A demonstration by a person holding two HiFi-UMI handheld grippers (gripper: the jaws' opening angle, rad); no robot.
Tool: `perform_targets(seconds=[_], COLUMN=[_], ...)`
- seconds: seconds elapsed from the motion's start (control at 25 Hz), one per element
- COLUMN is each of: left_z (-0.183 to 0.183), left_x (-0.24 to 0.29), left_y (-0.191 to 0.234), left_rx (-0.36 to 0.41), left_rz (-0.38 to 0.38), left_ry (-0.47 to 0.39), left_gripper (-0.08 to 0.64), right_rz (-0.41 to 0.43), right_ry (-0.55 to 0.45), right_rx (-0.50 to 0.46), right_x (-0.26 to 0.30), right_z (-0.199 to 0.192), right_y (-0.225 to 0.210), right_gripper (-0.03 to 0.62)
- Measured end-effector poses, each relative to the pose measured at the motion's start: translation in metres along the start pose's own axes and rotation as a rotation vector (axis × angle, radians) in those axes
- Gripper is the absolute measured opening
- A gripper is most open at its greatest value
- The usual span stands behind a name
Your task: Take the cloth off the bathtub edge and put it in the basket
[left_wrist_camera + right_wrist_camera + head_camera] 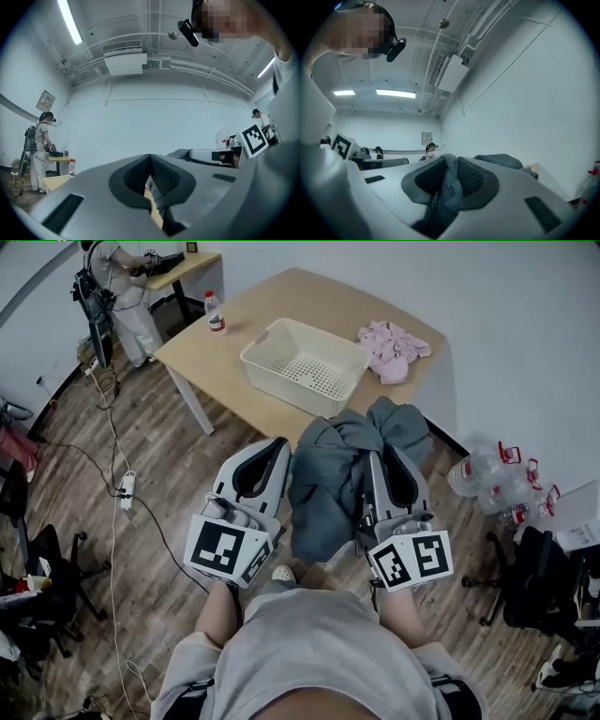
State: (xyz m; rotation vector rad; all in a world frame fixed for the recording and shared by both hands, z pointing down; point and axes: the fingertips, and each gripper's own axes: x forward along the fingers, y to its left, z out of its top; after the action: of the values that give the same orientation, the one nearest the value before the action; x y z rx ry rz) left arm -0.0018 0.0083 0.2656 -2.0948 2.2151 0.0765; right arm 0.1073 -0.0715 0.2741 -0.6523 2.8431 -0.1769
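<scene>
1. The right gripper (386,465) had its fingers clamped on the grey cloth (328,484); in the right gripper view the fabric (447,187) filled the space between the two pads and bunched over their tips.
2. The left gripper (278,444) had its fingers drawn together at the tips; in the left gripper view a fold of the same cloth (158,199) hung in the narrow gap between the pads, with a sliver of tan counter showing behind it.
3. The cloth hung in the air between the two grippers, draped down in front of the person and lumped over the right gripper's top; it was not in the basket (281,382).
4. The basket – cream, with a perforated bottom – stood on the wooden counter (309,296), just beyond the raised cloth in the head view.
5. A crumpled pink cloth (392,351) lay on the counter just beside the basket's far right corner; a small bottle (216,313) stood near the counter's left edge.
6. Large clear water bottles (487,474) sat on the floor at the right – well apart from the basket; another person (122,287) stood at a far desk.
</scene>
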Motion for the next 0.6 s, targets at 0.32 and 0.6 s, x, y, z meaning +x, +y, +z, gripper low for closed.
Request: perform_targets(seconds=[0.32, 0.6], left_z=[-0.007, -0.012], left_x=[-0.002, -0.008], left_y=[0.045, 0.069], left_rx=[-0.013, -0.028], left_rz=[-0.045, -0.048], left_ry=[0.003, 0.001], left_gripper=[0.014, 0.014], right_rz=[-0.06, -0.083], right_ry=[-0.006, -0.001], right_rx=[-0.005, -0.008], right_x=[0.029, 0.042], right_z=[-0.012, -0.02], right_y=[0.021, 0.032], right_gripper=[0.089, 0.086])
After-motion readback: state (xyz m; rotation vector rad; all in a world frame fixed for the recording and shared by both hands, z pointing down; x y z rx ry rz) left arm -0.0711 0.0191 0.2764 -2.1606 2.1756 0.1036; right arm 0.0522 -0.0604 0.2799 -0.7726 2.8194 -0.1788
